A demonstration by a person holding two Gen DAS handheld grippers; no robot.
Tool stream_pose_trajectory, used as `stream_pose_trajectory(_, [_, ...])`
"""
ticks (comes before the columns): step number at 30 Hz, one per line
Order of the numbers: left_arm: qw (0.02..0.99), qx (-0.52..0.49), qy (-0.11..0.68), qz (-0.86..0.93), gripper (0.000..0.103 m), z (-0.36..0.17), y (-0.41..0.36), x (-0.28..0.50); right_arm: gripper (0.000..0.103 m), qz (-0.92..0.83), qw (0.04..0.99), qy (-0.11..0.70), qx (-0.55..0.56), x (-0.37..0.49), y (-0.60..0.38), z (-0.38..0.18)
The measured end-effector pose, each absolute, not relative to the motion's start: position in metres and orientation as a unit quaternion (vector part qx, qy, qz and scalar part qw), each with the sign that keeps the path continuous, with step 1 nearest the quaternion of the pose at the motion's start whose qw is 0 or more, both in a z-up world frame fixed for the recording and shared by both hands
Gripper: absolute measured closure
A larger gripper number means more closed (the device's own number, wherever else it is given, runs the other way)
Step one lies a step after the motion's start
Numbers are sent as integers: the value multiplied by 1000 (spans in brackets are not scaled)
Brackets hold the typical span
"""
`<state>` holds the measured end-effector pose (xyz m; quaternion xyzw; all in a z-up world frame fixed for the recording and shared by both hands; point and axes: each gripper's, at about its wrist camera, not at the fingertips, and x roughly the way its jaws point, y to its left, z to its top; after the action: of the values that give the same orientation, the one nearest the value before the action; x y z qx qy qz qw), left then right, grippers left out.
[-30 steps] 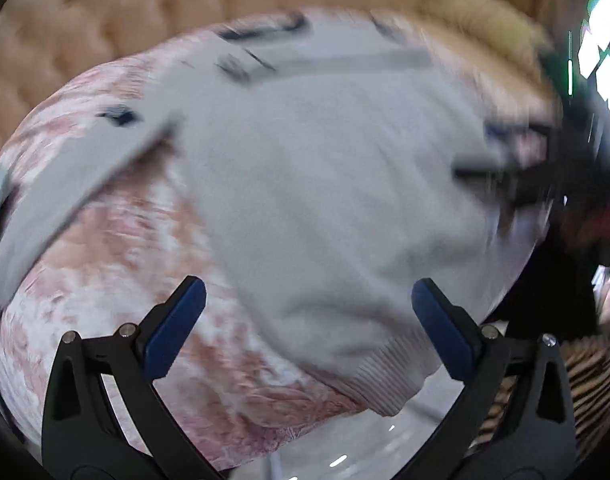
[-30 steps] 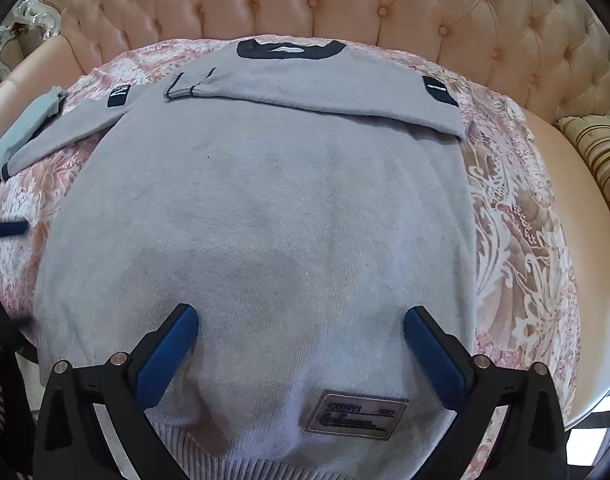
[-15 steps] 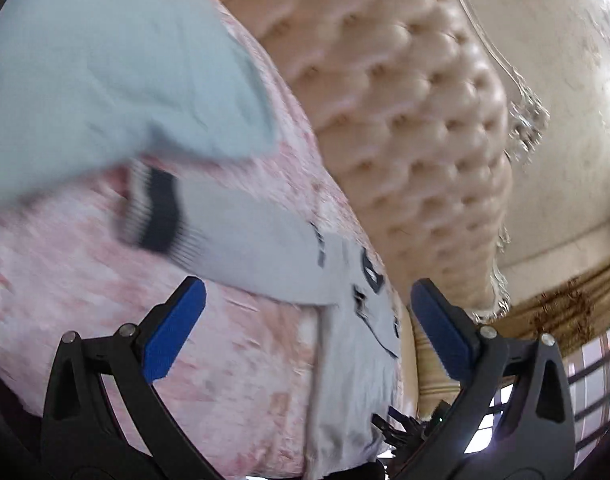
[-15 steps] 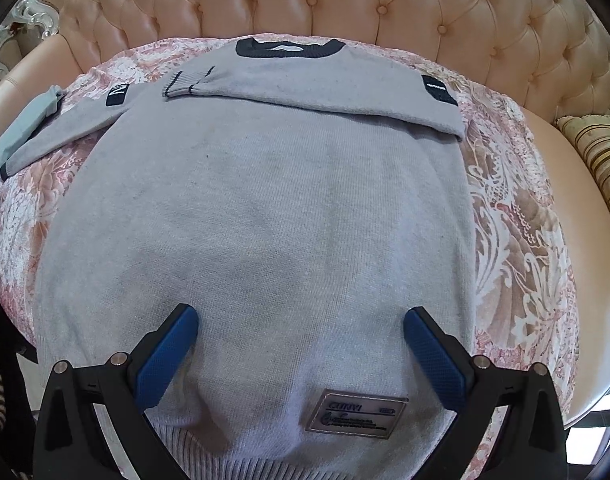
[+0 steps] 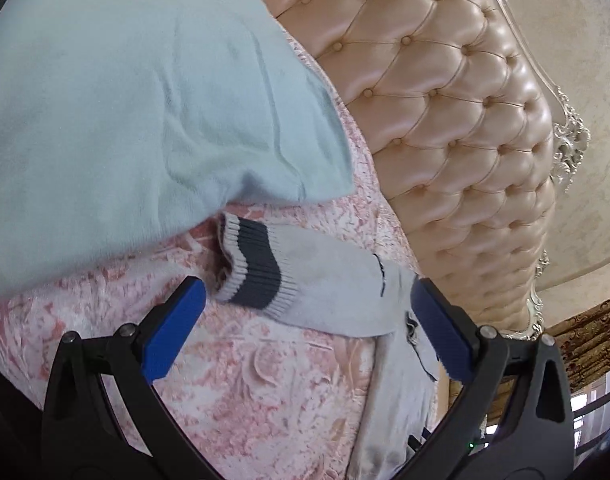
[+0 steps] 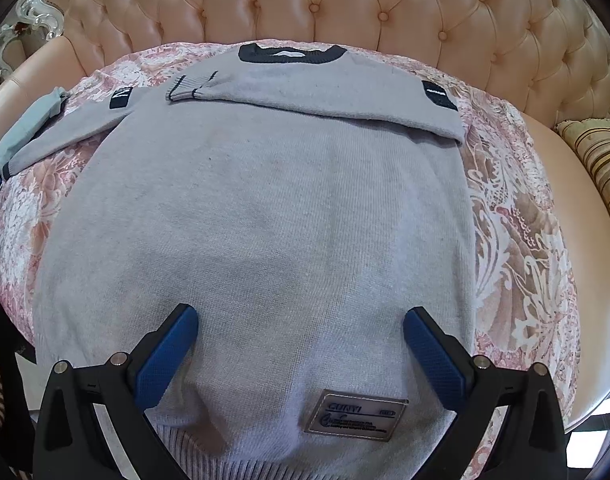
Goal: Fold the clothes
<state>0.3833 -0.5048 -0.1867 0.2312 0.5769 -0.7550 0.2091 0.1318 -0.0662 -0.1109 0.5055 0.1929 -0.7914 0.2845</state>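
A grey knit sweater point(image 6: 265, 216) lies flat on the pink floral cover point(image 6: 517, 240) of a sofa, dark collar at the far side. Its right sleeve point(image 6: 325, 96) is folded across the chest. Its left sleeve point(image 6: 65, 136) stretches out to the left. In the left wrist view my left gripper point(image 5: 305, 312) is open, its jaws either side of that sleeve's striped cuff point(image 5: 253, 268), just above it. My right gripper point(image 6: 301, 340) is open and empty over the sweater's lower part, near the hem label point(image 6: 357, 416).
A pale blue folded garment point(image 5: 125, 112) lies next to the cuff; it also shows at the left edge in the right wrist view point(image 6: 25, 128). The tufted sofa back point(image 6: 345, 4) runs behind. A striped cushion point(image 6: 601, 160) sits at the right.
My left gripper has swung away from the sweater's body to the left sleeve and closed in on the cuff. The right gripper has stayed still.
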Motion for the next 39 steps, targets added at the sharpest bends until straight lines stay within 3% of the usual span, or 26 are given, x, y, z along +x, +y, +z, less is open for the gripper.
stream_pose_trajectory(10, [214, 249, 539, -776, 0, -184, -506, 369, 0, -794, 285, 192, 502, 131, -66, -111])
stream_pose_trajectory(12, [217, 259, 524, -782, 4, -183, -504, 364, 0, -795, 285, 191, 501, 131, -66, -111])
stream_pose_trajectory(15, [233, 283, 505, -781, 40, -183, -503, 360, 0, -797, 285, 190, 498, 131, -65, -111])
stream_pose_trajectory(16, [231, 291, 505, -779, 67, -185, -504, 360, 0, -798, 285, 189, 496, 132, -64, -111])
stream_pose_trajectory(20, [223, 313, 489, -783, 81, -188, -502, 357, 0, -802, 287, 186, 489, 132, -63, -111])
stream_pose_trajectory(31, [193, 278, 414, -845, 85, -115, -472, 330, 0, -803, 288, 184, 488, 132, -62, -111])
stream_pose_trajectory(39, [68, 302, 360, -880, 85, -65, -402, 200, 0, -809, 285, 179, 482, 135, -61, -110])
